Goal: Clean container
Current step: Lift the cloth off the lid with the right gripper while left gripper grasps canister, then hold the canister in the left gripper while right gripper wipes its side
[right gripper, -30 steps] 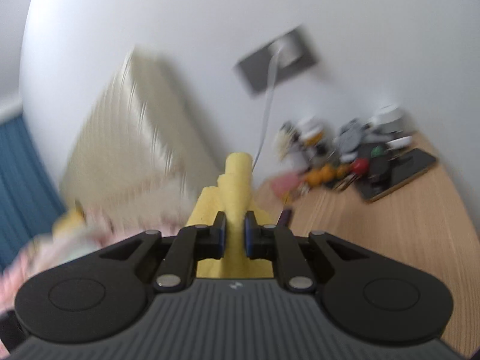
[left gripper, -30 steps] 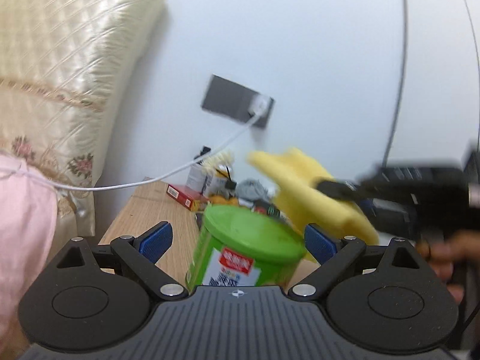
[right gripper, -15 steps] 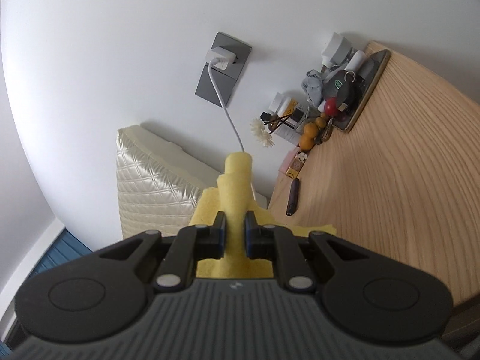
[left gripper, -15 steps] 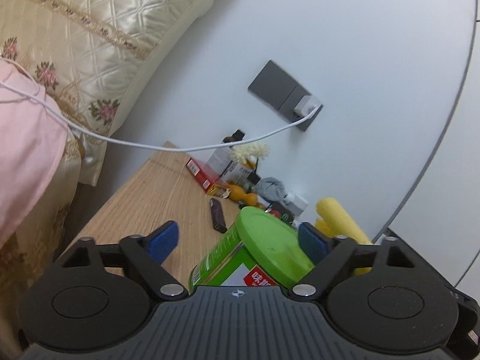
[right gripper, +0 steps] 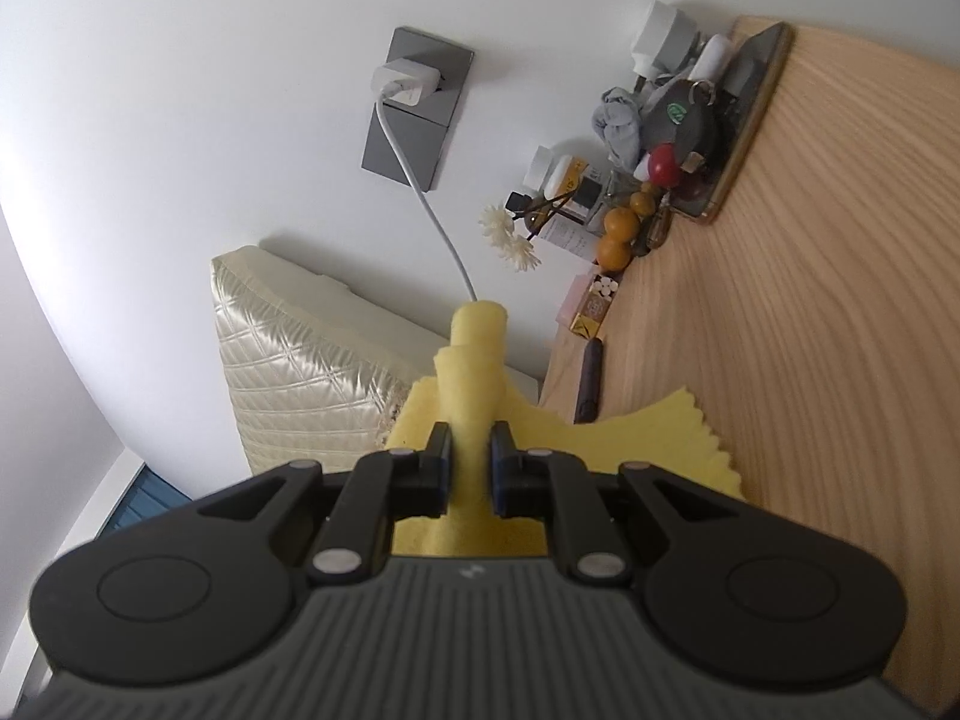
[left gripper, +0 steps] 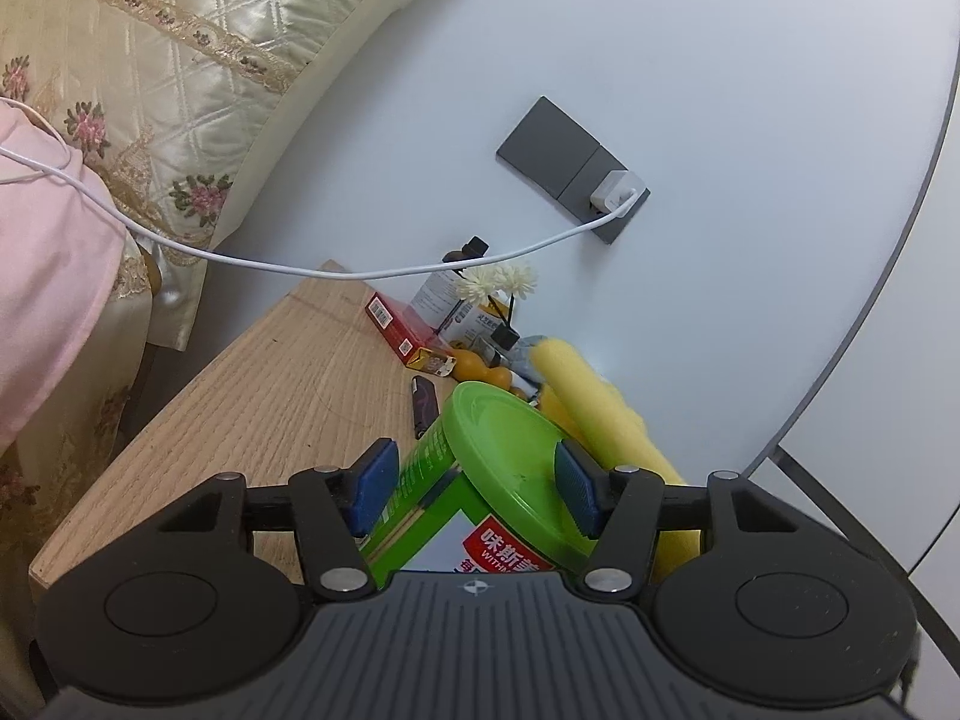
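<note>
My left gripper (left gripper: 474, 489) is shut on a green container (left gripper: 456, 516) with a green lid (left gripper: 504, 450) and a red-and-white label. It holds the container tilted above the wooden table (left gripper: 270, 384). My right gripper (right gripper: 471, 468) is shut on a folded yellow cloth (right gripper: 474, 372) that sticks out past the fingertips. In the left wrist view the yellow cloth (left gripper: 594, 402) lies right behind the lid, at its far right edge; I cannot tell whether it touches.
Clutter stands along the wall: a red box (left gripper: 399, 327), bottles with white flowers (left gripper: 498, 282), orange balls (right gripper: 618, 234), keys on a phone (right gripper: 744, 114). A dark lighter (left gripper: 422, 405) lies on the table. A white charger cable (left gripper: 360, 267) hangs from the socket. A quilted headboard (left gripper: 180, 60) is at the left.
The left view swung so the table and wall tilted, and the container tipped more. The yellow cloth moved from above the lid to close behind it.
</note>
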A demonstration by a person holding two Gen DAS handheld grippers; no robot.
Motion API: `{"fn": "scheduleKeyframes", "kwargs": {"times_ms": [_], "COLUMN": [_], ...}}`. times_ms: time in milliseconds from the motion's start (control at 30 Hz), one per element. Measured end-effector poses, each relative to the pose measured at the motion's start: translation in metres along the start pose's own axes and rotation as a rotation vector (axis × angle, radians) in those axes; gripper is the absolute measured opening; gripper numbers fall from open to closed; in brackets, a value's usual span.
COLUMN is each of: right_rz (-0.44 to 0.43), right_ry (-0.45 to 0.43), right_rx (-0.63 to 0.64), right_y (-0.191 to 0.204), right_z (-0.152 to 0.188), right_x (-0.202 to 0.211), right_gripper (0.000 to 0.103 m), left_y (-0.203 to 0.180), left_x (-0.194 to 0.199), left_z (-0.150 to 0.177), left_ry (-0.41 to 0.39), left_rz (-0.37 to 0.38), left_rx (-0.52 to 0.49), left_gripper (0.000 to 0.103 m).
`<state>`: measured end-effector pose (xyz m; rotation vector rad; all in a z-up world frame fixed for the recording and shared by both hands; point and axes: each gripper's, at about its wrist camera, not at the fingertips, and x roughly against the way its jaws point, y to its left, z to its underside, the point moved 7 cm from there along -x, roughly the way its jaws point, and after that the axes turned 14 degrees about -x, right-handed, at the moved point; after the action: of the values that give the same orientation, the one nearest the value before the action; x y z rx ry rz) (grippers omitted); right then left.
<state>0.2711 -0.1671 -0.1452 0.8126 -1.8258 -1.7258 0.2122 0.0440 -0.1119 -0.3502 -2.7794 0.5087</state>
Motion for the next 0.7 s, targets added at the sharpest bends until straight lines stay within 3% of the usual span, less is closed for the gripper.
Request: {"fn": "scheduleKeyframes", "kwargs": {"times_ms": [167,433,700], "right_rz": [-0.008,-0.006,-0.009], "right_ry": [0.021,0.032,0.034], "right_rx": [-0.023,-0.025,-0.02], "right_y": [-0.004,-0.012,-0.011], "right_z": [-0.003,0.009,0.003], "right_x": [-0.016,0.013,0.001], "right_gripper": [0.014,0.014,0.015], "left_y": [0.0,0.001,0.001], "left_x": [0.0,0.0,0.0], "left_z": [0.0,0.0,-0.002], "left_ry": [-0.003,0.007,0.011], "left_rz": [-0.002,-0.001,0.007], "left_rx": [-0.005,0.02,0.01], "left_gripper": [0.063,0.064,0.064]}}
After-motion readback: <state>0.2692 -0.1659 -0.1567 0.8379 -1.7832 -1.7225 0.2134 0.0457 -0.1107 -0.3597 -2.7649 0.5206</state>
